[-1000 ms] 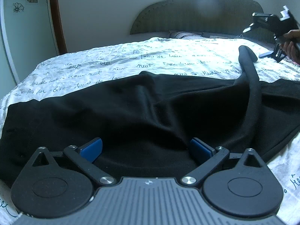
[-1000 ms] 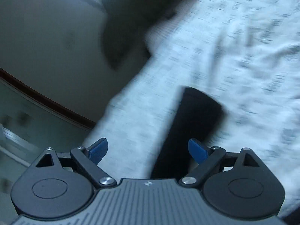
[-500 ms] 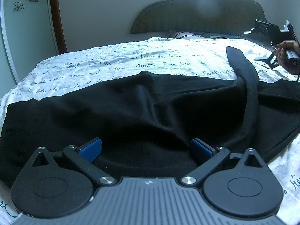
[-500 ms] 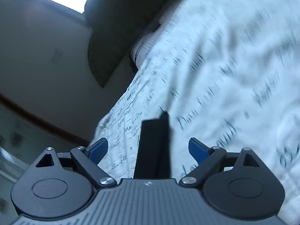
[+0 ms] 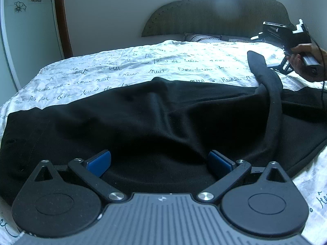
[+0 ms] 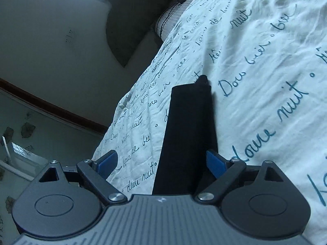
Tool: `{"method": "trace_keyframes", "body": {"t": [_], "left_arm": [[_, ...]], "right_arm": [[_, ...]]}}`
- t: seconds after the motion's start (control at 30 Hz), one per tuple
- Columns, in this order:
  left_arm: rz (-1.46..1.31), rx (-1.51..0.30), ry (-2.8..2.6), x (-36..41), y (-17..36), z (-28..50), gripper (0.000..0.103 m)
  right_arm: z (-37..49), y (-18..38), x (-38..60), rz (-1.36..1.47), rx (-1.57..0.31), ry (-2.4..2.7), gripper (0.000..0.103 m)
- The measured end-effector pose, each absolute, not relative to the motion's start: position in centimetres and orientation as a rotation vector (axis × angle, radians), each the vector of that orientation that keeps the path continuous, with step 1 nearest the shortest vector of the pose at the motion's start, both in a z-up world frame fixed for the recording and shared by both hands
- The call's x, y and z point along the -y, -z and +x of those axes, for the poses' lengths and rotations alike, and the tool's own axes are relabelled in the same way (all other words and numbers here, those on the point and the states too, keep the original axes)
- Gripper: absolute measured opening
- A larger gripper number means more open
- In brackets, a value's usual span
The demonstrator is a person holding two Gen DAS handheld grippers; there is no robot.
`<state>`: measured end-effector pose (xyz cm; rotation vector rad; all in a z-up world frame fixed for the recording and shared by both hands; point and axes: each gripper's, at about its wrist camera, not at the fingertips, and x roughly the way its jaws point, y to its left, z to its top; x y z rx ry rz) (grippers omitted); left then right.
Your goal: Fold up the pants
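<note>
Pants (image 5: 163, 122) spread black across bed (image 5: 122, 69), one narrow strip raised at right. Left hand-held gripper (image 5: 159, 161) low over fabric, fingers spread wide. Right hand-held gripper (image 6: 161, 161) spread, strip (image 6: 190, 132) lying between fingers, unpinched

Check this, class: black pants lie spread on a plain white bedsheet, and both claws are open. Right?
One detail is wrong. The bedsheet is not plain: the left wrist view shows white fabric printed with dark handwritten script. The black pants do lie spread on it, and the left claw and right claw are open.
</note>
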<state>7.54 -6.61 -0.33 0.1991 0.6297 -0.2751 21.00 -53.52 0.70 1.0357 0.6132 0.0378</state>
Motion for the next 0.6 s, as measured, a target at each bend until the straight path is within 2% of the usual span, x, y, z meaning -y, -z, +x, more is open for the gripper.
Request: {"method": "trace_keyframes", "body": {"t": [0.17, 0.2, 0.23, 0.27, 0.33, 0.4, 0.47, 0.6], "left_arm": [[0.197, -0.63, 0.276, 6.6, 0.4, 7.6, 0.102], [0.196, -0.631, 0.276, 6.6, 0.3, 7.6, 0.102], [0.194, -0.632, 0.277, 6.6, 0.3, 7.6, 0.102], [0.193, -0.632, 0.277, 6.6, 0.3, 7.6, 0.102], [0.191, -0.633, 0.278, 6.6, 0.4, 7.6, 0.102], [0.189, -0.633, 0.278, 6.6, 0.3, 7.6, 0.102], [0.188, -0.633, 0.278, 6.6, 0.4, 7.6, 0.102], [0.184, -0.633, 0.281, 6.6, 0.4, 7.7, 0.102]], "right_arm": [[23.6, 0.1, 54.1, 1.032, -0.496, 0.017, 0.093], [24.0, 0.3, 54.2, 1.03, -0.485, 0.02, 0.088], [24.4, 0.6, 54.2, 1.015, -0.484, 0.035, 0.053], [24.6, 0.7, 54.3, 1.004, -0.497, 0.068, 0.006], [24.7, 1.7, 54.3, 1.039, -0.514, 0.103, 0.004], [23.7, 1.6, 54.4, 1.06, -0.445, 0.041, 0.004], [20.3, -0.1, 54.7, 1.074, -0.332, 0.048, 0.004], [15.0, -3.1, 55.8, 1.055, -0.228, 0.075, 0.004]]}}
